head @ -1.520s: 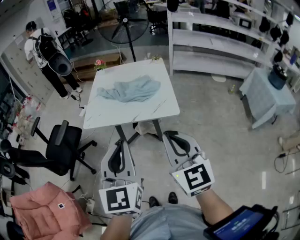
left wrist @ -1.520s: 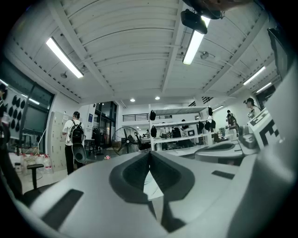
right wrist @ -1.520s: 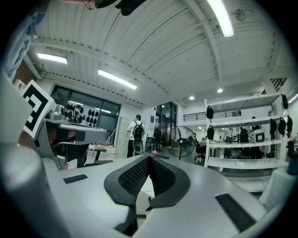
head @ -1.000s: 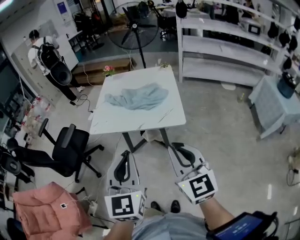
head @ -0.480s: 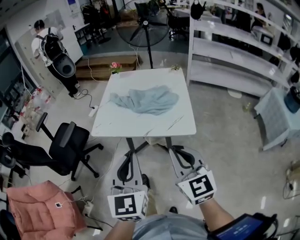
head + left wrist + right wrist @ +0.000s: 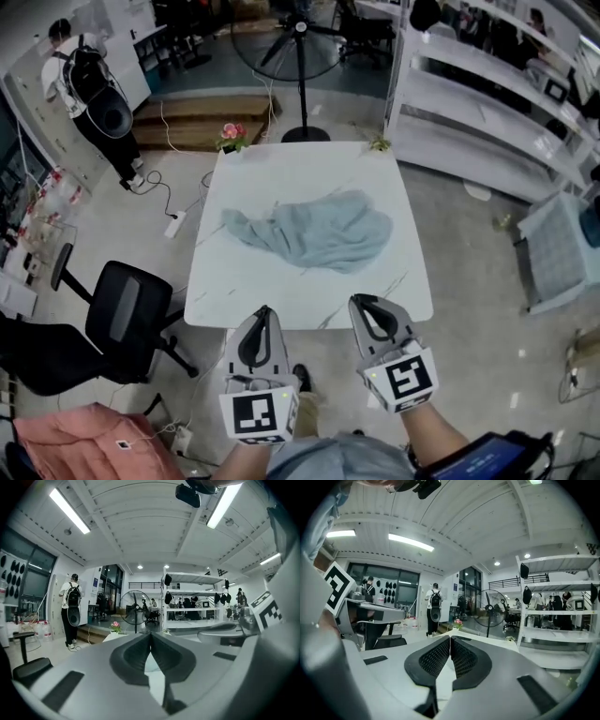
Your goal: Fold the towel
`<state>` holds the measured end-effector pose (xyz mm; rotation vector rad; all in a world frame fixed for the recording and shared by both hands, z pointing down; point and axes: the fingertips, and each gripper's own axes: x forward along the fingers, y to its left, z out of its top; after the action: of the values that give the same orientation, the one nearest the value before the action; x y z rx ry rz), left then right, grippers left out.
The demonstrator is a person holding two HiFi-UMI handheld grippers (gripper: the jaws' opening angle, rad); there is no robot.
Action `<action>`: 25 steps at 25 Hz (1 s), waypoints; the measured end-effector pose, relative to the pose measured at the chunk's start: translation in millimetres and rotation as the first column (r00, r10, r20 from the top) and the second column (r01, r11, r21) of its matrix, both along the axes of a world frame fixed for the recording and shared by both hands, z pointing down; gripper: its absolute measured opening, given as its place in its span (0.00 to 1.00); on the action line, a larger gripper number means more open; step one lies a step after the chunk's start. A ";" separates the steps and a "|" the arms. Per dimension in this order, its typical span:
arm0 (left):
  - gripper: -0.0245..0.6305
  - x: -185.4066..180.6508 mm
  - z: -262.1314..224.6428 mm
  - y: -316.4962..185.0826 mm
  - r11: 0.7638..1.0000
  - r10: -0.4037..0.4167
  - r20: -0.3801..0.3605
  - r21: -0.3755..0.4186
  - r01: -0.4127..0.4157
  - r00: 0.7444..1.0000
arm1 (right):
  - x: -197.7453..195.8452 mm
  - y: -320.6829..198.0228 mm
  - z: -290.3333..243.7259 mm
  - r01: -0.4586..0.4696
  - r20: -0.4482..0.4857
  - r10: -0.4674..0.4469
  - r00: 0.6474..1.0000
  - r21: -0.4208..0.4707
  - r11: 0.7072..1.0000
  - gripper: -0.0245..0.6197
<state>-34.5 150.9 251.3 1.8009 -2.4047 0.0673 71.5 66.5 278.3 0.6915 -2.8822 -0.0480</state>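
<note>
state: left gripper (image 6: 263,311), right gripper (image 6: 358,301) had fingers shut, empty | risk: towel (image 6: 314,234) lay bunched on tabletop (image 6: 246,281); unopened fingers might shove, not pinch

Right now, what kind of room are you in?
Probably a lab or workshop, not a home: there are long white shelves, a big standing fan, a black office chair, and a white table with a crumpled towel on it.
</note>
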 end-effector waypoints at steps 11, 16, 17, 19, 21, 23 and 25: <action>0.05 -108.9 -1.5 -103.7 0.994 0.112 -0.012 -0.017 -0.112 0.994 | -110.1 -91.5 -11.7 -0.080 -0.022 0.081 0.996 0.014 0.997 0.06; 0.05 -118.7 -16.7 -138.9 0.985 0.172 0.031 0.015 -0.173 0.985 | -107.7 -120.6 -27.9 -0.148 -0.017 0.149 0.989 0.053 0.988 0.06; 0.05 -119.3 -21.0 -146.1 0.982 0.184 0.044 0.023 -0.185 0.982 | -105.0 -126.3 -30.5 -0.165 -0.015 0.166 0.986 0.061 0.984 0.06; 0.05 -118.4 -26.8 -158.6 0.977 0.211 0.059 0.030 -0.213 0.976 | -99.7 -135.7 -34.4 -0.194 -0.011 0.196 0.981 0.076 0.978 0.06; 0.05 -114.4 -29.8 -173.1 0.970 0.237 0.067 0.029 -0.239 0.969 | -93.3 -147.0 -37.9 -0.219 -0.004 0.220 0.976 0.084 0.972 0.06; 0.05 -106.6 -33.3 -194.0 0.965 0.260 0.080 0.028 -0.263 0.962 | -84.2 -164.1 -41.5 -0.238 0.004 0.239 0.971 0.084 0.968 0.06; 0.05 -96.0 -34.2 -217.0 0.958 0.285 0.089 0.018 -0.288 0.954 | -74.5 -182.9 -41.5 -0.255 0.001 0.256 0.967 0.079 0.964 0.06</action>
<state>-130.5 -66.1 217.1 2.1910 -2.1877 0.1403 -3.0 -116.3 236.9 1.0690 -2.7695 -0.1301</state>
